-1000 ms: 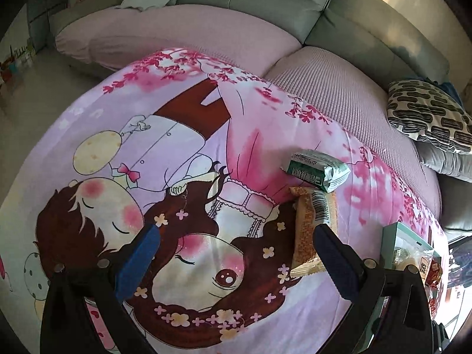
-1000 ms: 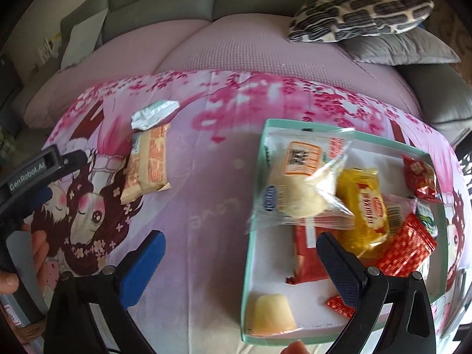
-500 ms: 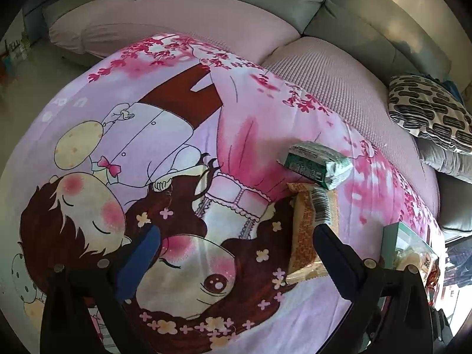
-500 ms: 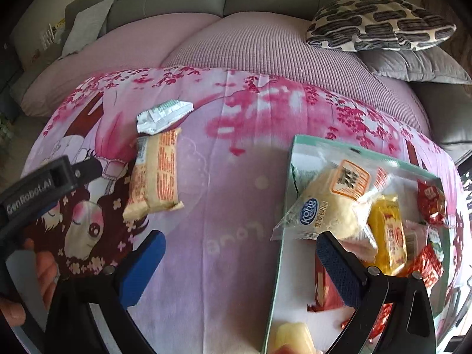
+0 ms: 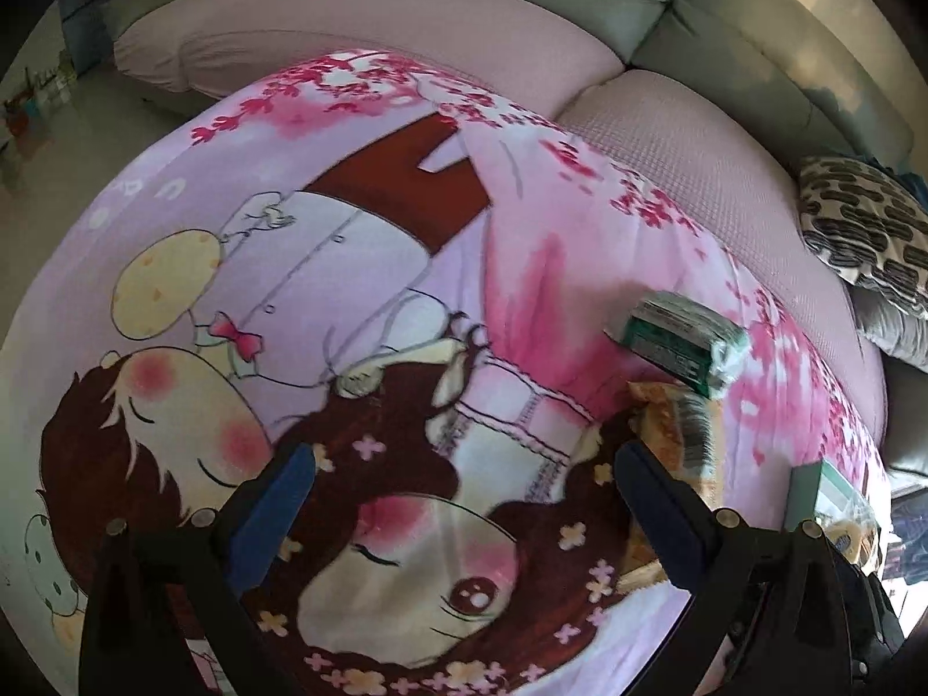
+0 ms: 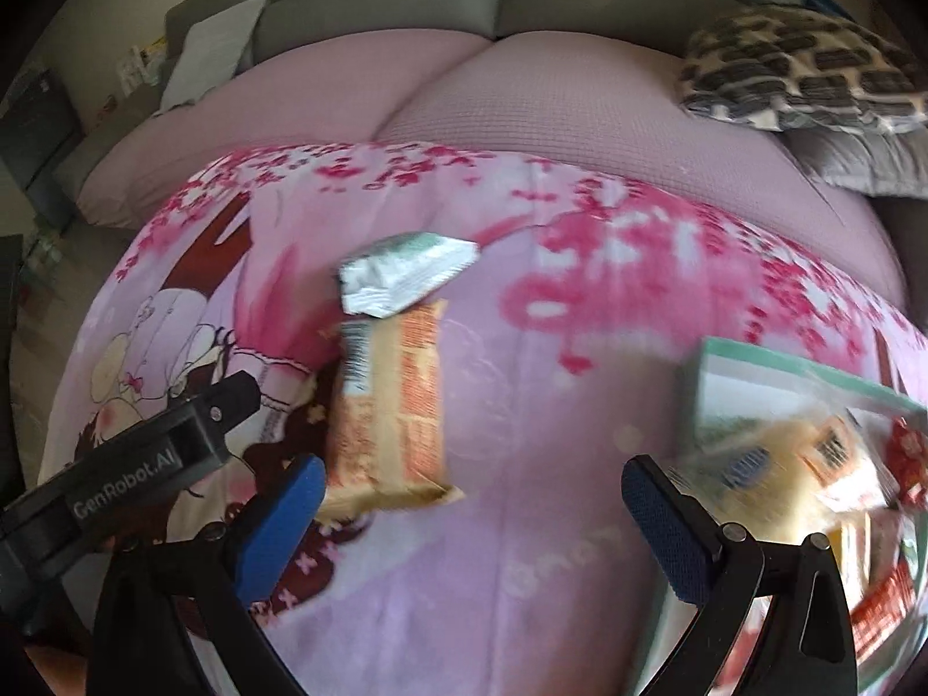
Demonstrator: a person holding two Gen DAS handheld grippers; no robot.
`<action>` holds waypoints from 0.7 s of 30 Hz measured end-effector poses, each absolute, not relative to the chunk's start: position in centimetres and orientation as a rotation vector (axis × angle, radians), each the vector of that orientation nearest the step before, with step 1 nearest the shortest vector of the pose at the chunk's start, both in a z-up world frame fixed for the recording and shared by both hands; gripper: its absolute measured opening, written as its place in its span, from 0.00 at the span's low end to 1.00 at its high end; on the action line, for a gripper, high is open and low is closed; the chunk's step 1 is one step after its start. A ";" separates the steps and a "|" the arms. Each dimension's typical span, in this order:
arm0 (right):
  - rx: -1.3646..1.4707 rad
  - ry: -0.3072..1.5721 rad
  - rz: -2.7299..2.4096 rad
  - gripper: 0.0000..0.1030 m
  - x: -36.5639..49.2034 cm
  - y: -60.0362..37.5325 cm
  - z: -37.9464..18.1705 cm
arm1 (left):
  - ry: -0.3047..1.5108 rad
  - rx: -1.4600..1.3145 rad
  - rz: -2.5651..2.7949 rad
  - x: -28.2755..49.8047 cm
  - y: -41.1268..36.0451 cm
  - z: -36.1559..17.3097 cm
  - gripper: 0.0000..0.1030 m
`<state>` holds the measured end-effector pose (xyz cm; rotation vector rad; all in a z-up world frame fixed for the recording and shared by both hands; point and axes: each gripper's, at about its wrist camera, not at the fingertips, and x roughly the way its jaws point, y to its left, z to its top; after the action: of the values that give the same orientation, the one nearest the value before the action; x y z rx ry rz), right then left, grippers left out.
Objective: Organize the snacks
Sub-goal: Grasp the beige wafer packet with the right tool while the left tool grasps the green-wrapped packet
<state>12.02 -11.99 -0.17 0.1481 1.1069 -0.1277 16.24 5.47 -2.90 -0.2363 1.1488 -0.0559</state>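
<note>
The right tool [image 6: 467,528] hangs with its jaws wide apart and empty; the orange snack packet [image 6: 388,406] lies on the cartoon-print blanket [image 6: 522,522] just ahead of its left finger, with the green-and-silver packet [image 6: 406,272] touching the orange one's far end. The teal tray [image 6: 748,371] of snacks sits off its right finger. The left tool [image 5: 461,513], also spread and empty, has the same packet [image 5: 678,441] beside its right finger. A careless close could pinch blanket, or nudge the neighbouring packet away.
</note>
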 end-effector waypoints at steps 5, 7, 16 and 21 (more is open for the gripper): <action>0.127 1.123 -0.094 1.00 13.7 -10.6 -1.9 | 1.142 -0.250 -0.031 17.0 6.7 -3.2 1.00; 0.125 1.129 -0.089 1.00 14.3 -10.4 -2.4 | 1.137 -0.249 -0.021 17.4 7.0 -3.2 1.00; 0.134 1.117 -0.129 0.90 15.4 -11.4 -3.1 | 1.122 -0.242 -0.052 18.1 6.4 -3.2 1.00; 0.163 1.107 -0.161 0.85 14.9 -13.3 -2.9 | 1.091 -0.235 -0.119 18.7 4.6 -2.4 1.00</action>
<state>14.91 -13.28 -2.94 0.1633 1.1069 -0.1607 18.65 4.62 -2.38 -0.2351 1.0906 -0.1193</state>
